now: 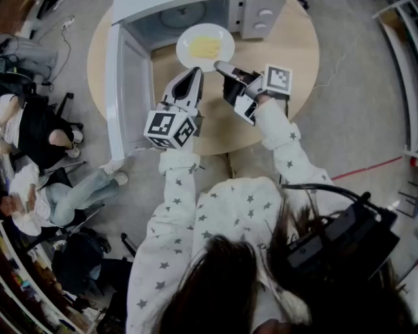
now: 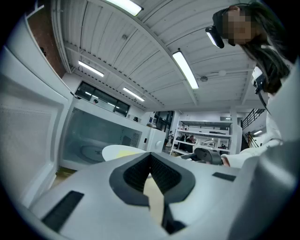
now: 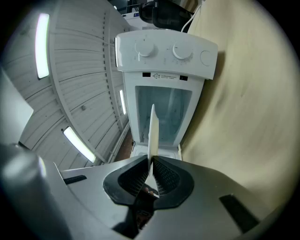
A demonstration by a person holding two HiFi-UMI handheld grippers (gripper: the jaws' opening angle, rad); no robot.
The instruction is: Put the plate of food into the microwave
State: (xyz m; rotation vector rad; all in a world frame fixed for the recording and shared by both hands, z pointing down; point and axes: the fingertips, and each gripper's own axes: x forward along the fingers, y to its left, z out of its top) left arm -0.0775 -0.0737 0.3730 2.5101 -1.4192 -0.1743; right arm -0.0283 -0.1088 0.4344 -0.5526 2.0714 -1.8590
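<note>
A white plate (image 1: 205, 47) with yellow food hangs just in front of the open microwave (image 1: 255, 16) on the round wooden table (image 1: 287, 72). My right gripper (image 1: 221, 66) is shut on the plate's near rim. In the right gripper view the plate (image 3: 152, 131) shows edge-on, clamped between the jaws of the right gripper (image 3: 151, 161), with the microwave (image 3: 164, 61) beyond. My left gripper (image 1: 196, 70) sits just below and left of the plate, shut on nothing. The left gripper view has its jaws (image 2: 150, 157) meeting, with the plate (image 2: 119, 151) and microwave cavity (image 2: 89, 140) ahead.
The microwave door (image 1: 127, 91) stands swung open to the left, reaching the table's left edge. A glass turntable (image 1: 183, 14) lies inside the cavity. People sit on chairs (image 1: 39, 130) on the floor at the left. Shelving stands in the background (image 2: 201, 136).
</note>
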